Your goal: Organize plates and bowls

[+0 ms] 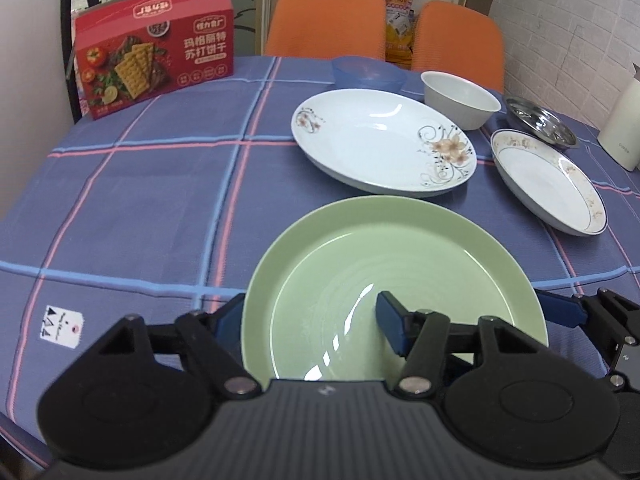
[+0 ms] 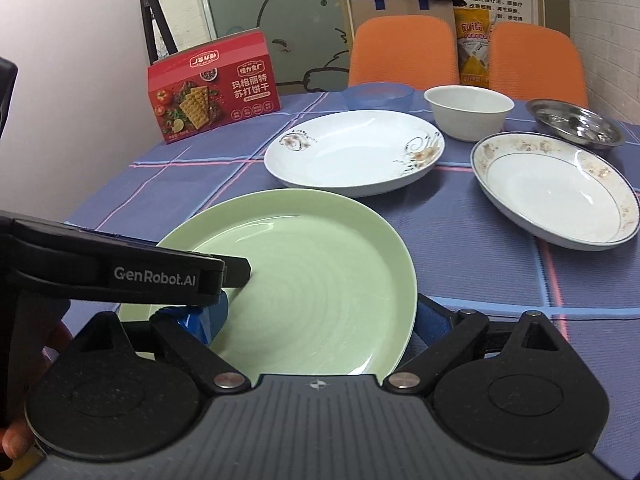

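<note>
Left gripper (image 1: 310,318): it was half closed on the green plate (image 1: 360,248). One blue-padded finger (image 1: 390,328) lay on the plate's upper face. The other finger was tucked out of sight behind the near left rim.
Left gripper from the right wrist view: its black branded arm reached in from the left, and its tip rested on the plate's surface.
Right gripper (image 2: 320,316): it straddled the near right part of the same plate. One blue pad (image 2: 208,316) was over the plate's face, partly hidden under the left gripper's arm. The other pad was just outside the right rim. I could not tell whether the pads pressed on the plate.
Hand: a fingertip (image 2: 12,444) showed at the lower left edge of the right wrist view.
Green plate: it was nearest the cameras, between the two grippers, and its near edge hid parts of their fingers.
Flowered plate (image 1: 376,136): large and white, it sat just beyond the green plate.
Gold-rimmed plate (image 1: 548,176): smaller, it sat to the right of the flowered plate and apart from it.
White bowl (image 1: 460,98): it stood upright behind the two white plates.
Blue bowl (image 1: 366,72): translucent, it stood at the far edge, left of the white bowl.
Steel dish (image 1: 540,120): it sat behind the gold-rimmed plate.
Cracker box (image 1: 156,48): red, it stood at the far left.
Tablecloth (image 1: 140,200): it was blue with pink and light blue lines.
Chairs (image 1: 324,16): two orange backs stood beyond the table.
</note>
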### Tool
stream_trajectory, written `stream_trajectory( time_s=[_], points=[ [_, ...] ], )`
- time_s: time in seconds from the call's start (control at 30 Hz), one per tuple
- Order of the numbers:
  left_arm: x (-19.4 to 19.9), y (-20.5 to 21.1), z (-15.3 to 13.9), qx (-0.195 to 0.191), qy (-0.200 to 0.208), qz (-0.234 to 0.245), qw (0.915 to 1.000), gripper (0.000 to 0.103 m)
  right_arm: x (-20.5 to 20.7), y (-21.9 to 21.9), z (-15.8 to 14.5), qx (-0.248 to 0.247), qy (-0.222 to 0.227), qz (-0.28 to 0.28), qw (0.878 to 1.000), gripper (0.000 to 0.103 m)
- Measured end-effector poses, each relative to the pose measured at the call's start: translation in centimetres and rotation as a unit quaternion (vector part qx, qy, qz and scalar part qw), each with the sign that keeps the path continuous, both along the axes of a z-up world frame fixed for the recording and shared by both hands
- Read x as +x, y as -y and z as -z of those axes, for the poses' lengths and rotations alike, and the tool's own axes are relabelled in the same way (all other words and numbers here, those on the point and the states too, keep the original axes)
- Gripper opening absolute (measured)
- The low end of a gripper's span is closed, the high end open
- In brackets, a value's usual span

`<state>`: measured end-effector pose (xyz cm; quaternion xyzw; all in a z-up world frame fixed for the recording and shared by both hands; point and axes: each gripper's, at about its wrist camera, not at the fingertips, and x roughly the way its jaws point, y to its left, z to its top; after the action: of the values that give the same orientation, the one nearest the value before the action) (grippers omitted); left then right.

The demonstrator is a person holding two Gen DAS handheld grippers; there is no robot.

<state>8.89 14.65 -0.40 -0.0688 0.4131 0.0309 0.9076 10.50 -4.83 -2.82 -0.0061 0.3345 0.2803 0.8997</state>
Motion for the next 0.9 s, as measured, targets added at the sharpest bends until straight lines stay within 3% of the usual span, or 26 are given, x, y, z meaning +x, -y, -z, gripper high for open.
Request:
stream_trajectory(
  time_s=[0.33,0.47,0.57,0.6,0.7,0.9],
  points=[
    [1.2,-0.7,1.0,-0.006,0.002,0.003,1.0000,0.059,1.0,-1.4,0.7,-0.013,-0.010,0.002,1.000,0.085],
    [1.2,-0.5,1.2,-0.005,0.006,0.013,0.9999,0.070,0.9,-1.2,0.8,-0.015,-0.006,-0.006,1.000,0.085],
    [1.2,-1.4,0.5,-0.027,0.017,0.011,0.9994,0.074,1.0,-0.8,0.5,-0.007,-0.016,-0.013,1.000,0.083],
    [1.1,-1.9,0.1,-0.031,0.025,0.004,0.9992,0.083,1.1,-0.2,0.2,0.007,-0.020,-0.012,1.000,0.083],
    [1.1,-3.0,-1.1,-0.032,0.049,-0.013,0.9982,0.099,1.3,1.9,-1.2,0.027,-0.005,0.017,0.999,0.083],
    [1.7,-3.8,-2.2,-0.024,0.063,-0.009,0.9977,0.100,2.6,4.4,-2.4,0.021,0.010,0.050,0.998,0.083]
  ],
)
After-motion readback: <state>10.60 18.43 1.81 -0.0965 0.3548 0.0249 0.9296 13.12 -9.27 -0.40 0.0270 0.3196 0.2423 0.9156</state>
